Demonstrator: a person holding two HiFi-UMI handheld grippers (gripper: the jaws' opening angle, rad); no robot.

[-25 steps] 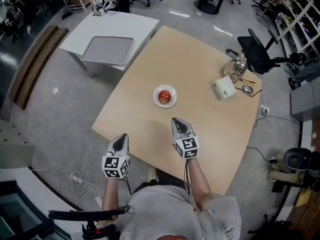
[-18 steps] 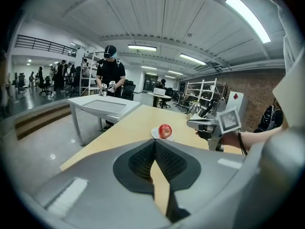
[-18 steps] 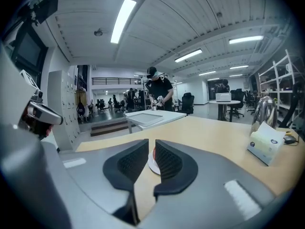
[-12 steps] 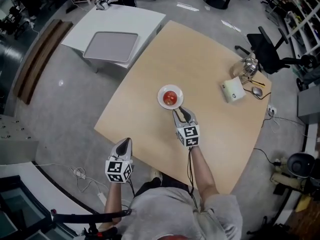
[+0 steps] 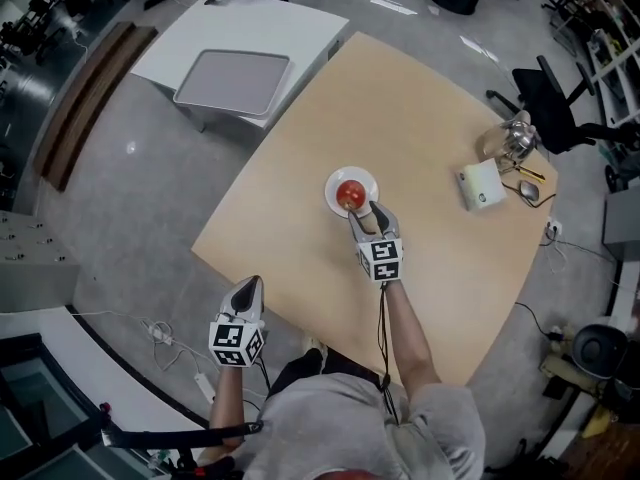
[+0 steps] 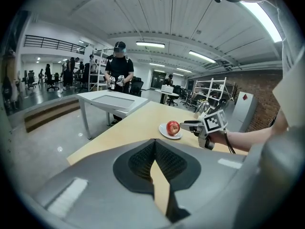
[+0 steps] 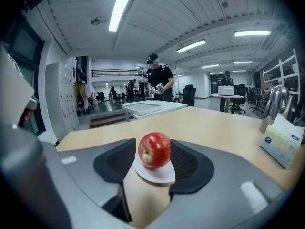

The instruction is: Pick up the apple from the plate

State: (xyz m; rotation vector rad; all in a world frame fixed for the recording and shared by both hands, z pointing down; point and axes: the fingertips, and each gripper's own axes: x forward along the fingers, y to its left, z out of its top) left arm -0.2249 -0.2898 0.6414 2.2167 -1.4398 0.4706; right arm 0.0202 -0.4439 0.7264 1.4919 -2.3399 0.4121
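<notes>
A red apple sits on a small white plate near the middle of the tan table. My right gripper has reached the plate's near rim. Its jaws have just been opening. In the right gripper view the apple and plate lie between the spread pads, which do not touch the fruit. My left gripper hangs off the table's near left edge, shut and empty; its view shows the apple and the right gripper far ahead.
A white side table carrying a grey tray stands at the back left, with a person behind it. At the table's right end are a tissue box, a glass pot and a mouse. An office chair stands beyond.
My right gripper has moved forward across the table to the plate, and its jaws have spread on either side of the apple. The left gripper has stayed near the table edge.
</notes>
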